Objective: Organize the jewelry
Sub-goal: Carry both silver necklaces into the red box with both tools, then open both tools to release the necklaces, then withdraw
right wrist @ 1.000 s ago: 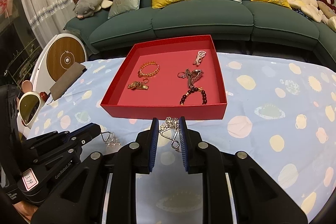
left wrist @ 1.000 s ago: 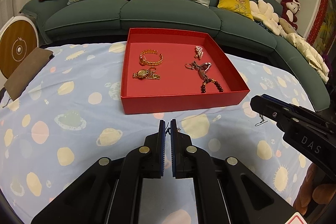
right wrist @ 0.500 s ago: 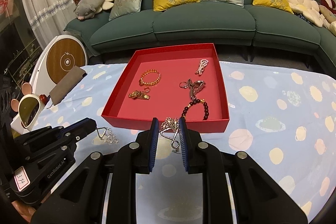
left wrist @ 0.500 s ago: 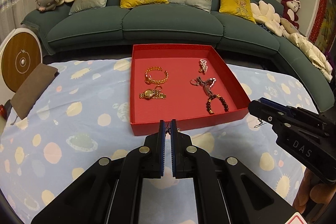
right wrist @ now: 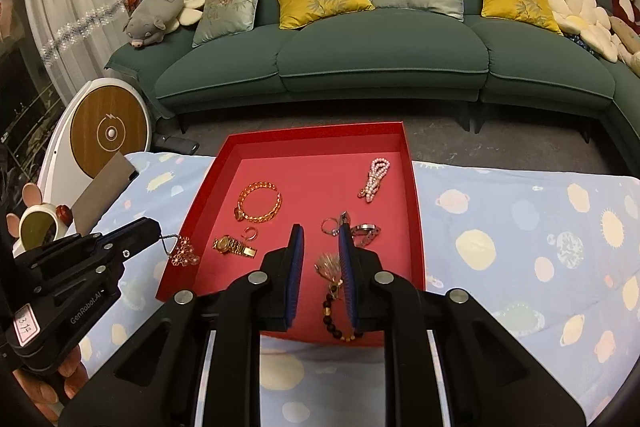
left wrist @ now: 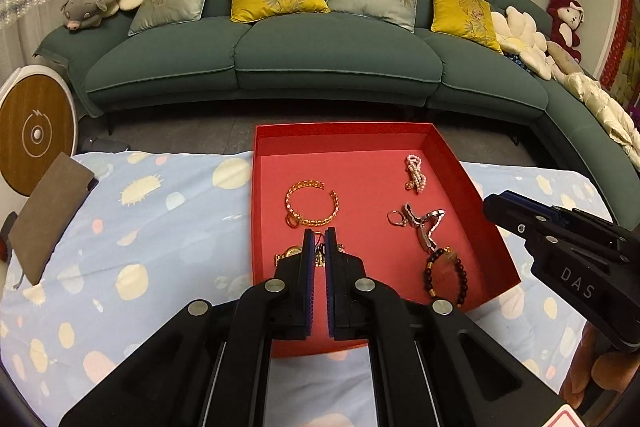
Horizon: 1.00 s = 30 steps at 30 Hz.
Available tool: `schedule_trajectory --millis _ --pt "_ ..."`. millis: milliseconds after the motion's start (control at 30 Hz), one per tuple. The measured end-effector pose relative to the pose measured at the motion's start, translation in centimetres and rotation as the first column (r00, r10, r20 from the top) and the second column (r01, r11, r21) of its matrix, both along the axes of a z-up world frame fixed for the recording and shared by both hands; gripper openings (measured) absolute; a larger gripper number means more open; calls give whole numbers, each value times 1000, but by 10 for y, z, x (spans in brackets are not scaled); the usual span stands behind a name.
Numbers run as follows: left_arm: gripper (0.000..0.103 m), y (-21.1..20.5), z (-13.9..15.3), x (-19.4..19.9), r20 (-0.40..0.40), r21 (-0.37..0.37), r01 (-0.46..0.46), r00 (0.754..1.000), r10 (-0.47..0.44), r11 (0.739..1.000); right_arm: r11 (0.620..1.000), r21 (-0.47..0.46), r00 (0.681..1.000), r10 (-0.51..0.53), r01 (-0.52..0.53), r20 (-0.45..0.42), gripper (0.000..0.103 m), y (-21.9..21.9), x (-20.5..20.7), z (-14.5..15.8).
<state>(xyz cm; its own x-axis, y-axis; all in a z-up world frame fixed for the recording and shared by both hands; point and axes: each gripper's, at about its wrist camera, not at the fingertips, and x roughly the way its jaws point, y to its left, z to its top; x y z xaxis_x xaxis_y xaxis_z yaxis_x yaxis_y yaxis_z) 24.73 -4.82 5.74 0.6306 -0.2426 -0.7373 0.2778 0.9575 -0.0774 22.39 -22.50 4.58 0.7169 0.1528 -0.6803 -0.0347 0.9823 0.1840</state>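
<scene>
A red tray (left wrist: 472,187) sits on a pale blue cloth (left wrist: 160,211) printed with planets and suns, with a green sofa (left wrist: 320,55) beyond it at twelve o'clock. In the left wrist view the left gripper (left wrist: 319,239) reaches over the tray's near edge with its jaws nearly together; the right wrist view shows them pinched on the thin hook of a sparkling flower earring (right wrist: 183,251), which dangles from the tip over the tray's nine o'clock wall. The right gripper (right wrist: 320,247) is narrowly parted over the near half of the tray, and a small silvery chain piece (right wrist: 329,265) hangs between its blue pads, against the right-hand one; whether both pads press it I cannot tell for sure, though it hangs there clear of the floor. On the tray floor lie a gold chain bracelet (left wrist: 312,205) at about ten o'clock, a gold watch (right wrist: 234,246) at eight o'clock with a small ring (right wrist: 251,233) just beside it, a pearl piece (left wrist: 416,179) at one o'clock, a silver ring and clasp cluster (left wrist: 418,223) near three o'clock, and a dark beaded bracelet (left wrist: 444,277) at five o'clock, partly hidden behind the right gripper in its own view. A brown pouch (left wrist: 48,215) lies on the cloth well apart at nine o'clock.
</scene>
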Motion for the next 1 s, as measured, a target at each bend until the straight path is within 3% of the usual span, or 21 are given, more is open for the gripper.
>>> schedule_trajectory --millis 300,533,633,700,767,1000 --pt "3 -7 -24 34 -25 22 -15 1000 16 1000 1000 1 1000 -6 6 -20 15 2 37 -21" --pt "6 -8 -35 41 -48 20 -14 999 15 1000 1000 8 999 -20 21 -27 15 -5 43 -30" --pt "19 -9 -36 38 -46 28 -15 999 16 1000 999 16 999 -28 29 -35 15 -9 42 -33" --pt "47 -9 -34 35 -36 34 -29 999 30 999 999 15 999 -32 32 -38 15 -9 41 -34" --pt "58 -7 -30 30 -12 37 -47 999 48 998 999 14 999 -33 33 -39 15 -9 39 -34" --pt "59 17 -8 9 6 10 -89 996 89 996 999 19 999 -45 46 -23 17 -11 19 -20"
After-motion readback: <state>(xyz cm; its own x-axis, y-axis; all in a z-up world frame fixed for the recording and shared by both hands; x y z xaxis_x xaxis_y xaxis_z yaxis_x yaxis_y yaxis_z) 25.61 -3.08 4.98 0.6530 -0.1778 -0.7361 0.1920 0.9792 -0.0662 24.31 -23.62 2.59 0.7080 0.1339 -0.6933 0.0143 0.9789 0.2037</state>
